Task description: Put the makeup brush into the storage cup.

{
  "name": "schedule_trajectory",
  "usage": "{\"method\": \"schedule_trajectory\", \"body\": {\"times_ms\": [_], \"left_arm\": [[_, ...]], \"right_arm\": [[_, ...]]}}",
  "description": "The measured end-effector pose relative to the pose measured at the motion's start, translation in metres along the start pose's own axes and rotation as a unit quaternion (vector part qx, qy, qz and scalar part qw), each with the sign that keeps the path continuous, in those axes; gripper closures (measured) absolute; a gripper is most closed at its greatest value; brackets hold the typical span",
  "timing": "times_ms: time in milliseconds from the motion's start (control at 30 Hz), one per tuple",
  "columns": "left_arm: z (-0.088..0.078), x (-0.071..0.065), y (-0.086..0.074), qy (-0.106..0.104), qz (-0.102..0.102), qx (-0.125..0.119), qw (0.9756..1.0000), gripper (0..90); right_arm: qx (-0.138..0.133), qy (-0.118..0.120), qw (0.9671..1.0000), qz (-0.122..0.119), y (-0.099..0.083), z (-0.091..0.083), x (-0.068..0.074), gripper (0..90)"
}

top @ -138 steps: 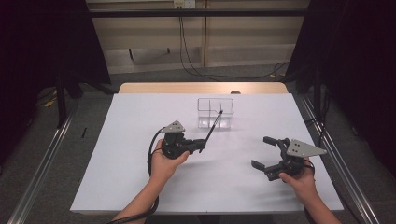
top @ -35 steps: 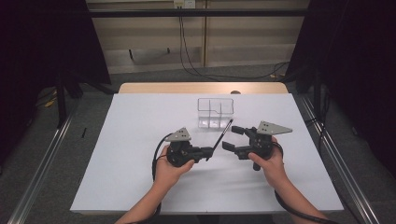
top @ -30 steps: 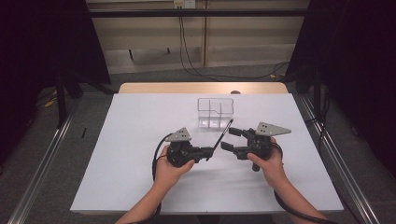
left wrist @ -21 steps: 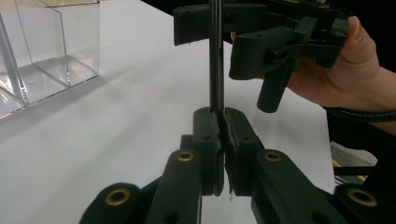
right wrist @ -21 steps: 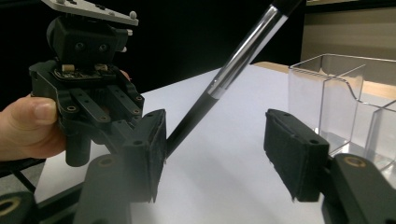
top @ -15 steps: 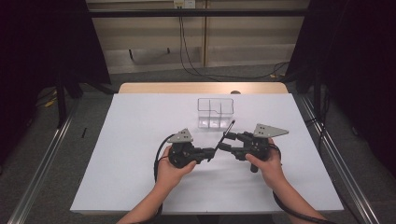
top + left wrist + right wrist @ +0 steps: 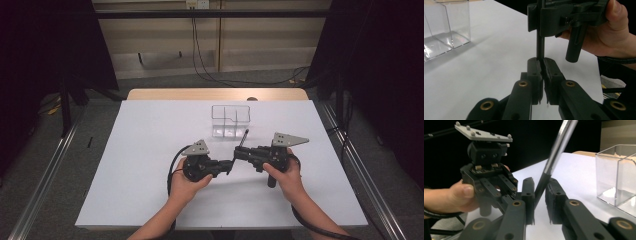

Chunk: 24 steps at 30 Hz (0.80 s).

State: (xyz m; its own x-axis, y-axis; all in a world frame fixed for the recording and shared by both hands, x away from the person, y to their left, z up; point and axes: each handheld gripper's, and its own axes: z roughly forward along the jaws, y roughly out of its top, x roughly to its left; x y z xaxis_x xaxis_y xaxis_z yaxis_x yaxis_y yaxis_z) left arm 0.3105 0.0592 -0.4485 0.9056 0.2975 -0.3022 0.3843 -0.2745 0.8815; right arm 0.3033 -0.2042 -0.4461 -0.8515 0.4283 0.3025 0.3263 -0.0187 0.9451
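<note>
A slim dark pen (image 7: 243,139) with a silver upper shaft (image 7: 559,145) slants up toward the far right over the white table (image 7: 150,140). My left gripper (image 7: 230,165) is shut on its lower end (image 7: 540,47), the jaws pinched together around it (image 7: 542,67). My right gripper (image 7: 238,153) comes in from the right and faces the left one. Its jaws have just been closing with the pen between them. They now press on the dark grip section (image 7: 539,187), just above the left gripper's hold. Each hand keeps its gripper a little above the table.
A clear plastic box (image 7: 230,120) with inner partitions stands just beyond the grippers, toward the table's far edge. It is also at the left of the left gripper view (image 7: 446,27) and at the right of the right gripper view (image 7: 616,175). Metal rails (image 7: 360,165) flank the table.
The right hand came in from the table's right side to meet the left gripper, then shifted slightly left. Its jaws closed around the pen. The left gripper kept its hold and stayed put.
</note>
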Motion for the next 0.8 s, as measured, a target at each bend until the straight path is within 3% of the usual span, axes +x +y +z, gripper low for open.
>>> {"method": "schedule_trajectory", "body": {"times_ms": [200, 300, 600, 800], "left_arm": [[0.0019, -0.0003, -0.0009, -0.003, -0.001, 0.000, 1.0000, 87.0], [0.0026, 0.0005, -0.0018, -0.002, 0.004, -0.006, 1.0000, 81.2], [-0.0015, 0.0027, 0.0005, -0.010, -0.010, -0.032, 0.9994, 68.2], [-0.0035, 0.0046, 0.0009, -0.013, -0.005, -0.052, 0.9986, 56.8]], "right_arm": [[-0.007, 0.004, 1.0000, -0.002, 0.0012, 0.0015, 0.0030, 84.4], [-0.008, 0.008, 0.9999, 0.000, 0.0014, 0.0012, 0.0020, 84.4], [-0.015, -0.002, 0.9999, -0.008, 0.0037, -0.0023, 0.0003, 84.4], [-0.018, -0.001, 0.9998, -0.011, 0.0042, -0.0031, 0.0010, 84.4]]}}
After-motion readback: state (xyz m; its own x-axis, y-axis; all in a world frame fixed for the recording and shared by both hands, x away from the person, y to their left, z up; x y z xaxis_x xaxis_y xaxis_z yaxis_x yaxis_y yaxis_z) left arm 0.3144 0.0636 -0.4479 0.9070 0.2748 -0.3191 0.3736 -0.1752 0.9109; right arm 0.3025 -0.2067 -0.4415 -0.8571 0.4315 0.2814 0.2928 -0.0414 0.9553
